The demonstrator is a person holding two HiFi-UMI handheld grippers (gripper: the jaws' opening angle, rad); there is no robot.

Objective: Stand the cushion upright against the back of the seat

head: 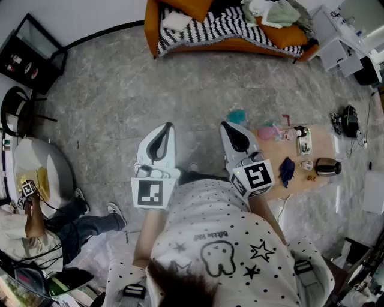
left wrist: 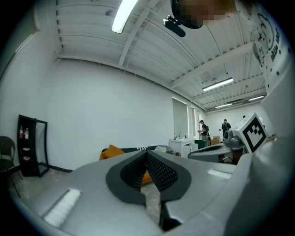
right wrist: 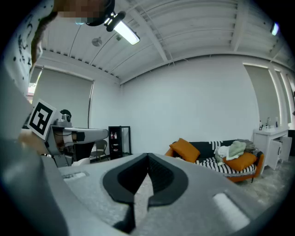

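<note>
Both pairs of jaws together, empty: left gripper point(head: 166, 129), right gripper point(head: 227, 127); orange cushion point(head: 192, 7) cropped at top.

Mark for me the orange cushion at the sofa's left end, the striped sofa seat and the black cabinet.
Orange square fabric cushion point(right wrist: 185, 150), right gripper view, middle of its face.
Black-and-white striped sofa seat point(head: 231, 29), head view, middle of the cover.
Tall black cabinet point(right wrist: 119, 143), right gripper view, its front.

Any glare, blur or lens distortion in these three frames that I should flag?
Head view: strong fisheye, the sofa bends along the top edge; light even, no glare. Left gripper view: strip light blown out, corners vignetted dark. Right gripper view: same dark corners, strip light glaring, sofa sharp.
</note>
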